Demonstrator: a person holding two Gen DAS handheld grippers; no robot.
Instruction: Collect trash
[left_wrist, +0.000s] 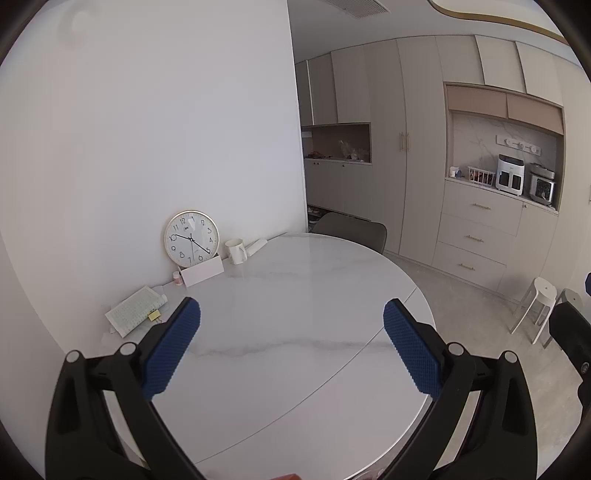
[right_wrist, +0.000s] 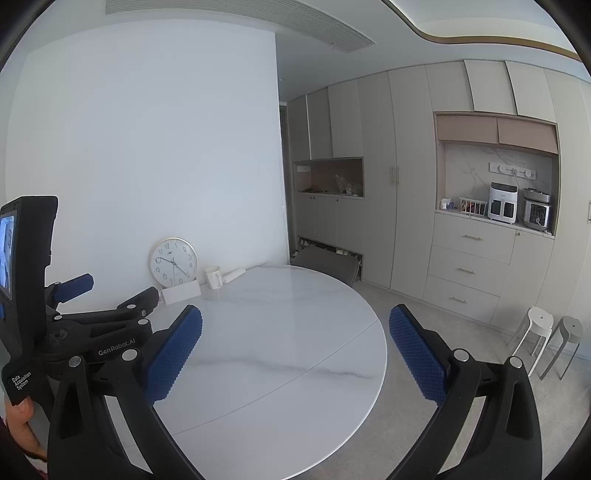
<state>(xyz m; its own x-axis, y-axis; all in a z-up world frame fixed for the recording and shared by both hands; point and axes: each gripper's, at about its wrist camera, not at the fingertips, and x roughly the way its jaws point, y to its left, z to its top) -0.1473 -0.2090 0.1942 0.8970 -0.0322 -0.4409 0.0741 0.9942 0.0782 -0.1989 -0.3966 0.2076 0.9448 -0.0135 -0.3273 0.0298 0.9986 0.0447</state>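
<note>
My left gripper is open and empty, held above the round white marble table. My right gripper is open and empty above the same table; the left gripper shows at its left. Along the wall lie a printed paper sheet with a small yellow item, a small pink-capped bottle, a white card and a rolled white paper. No other loose scrap shows on the table top.
A wall clock leans on the wall beside a white mug. A grey chair stands behind the table. Cabinets with appliances line the far wall. Two stools stand on the floor at right.
</note>
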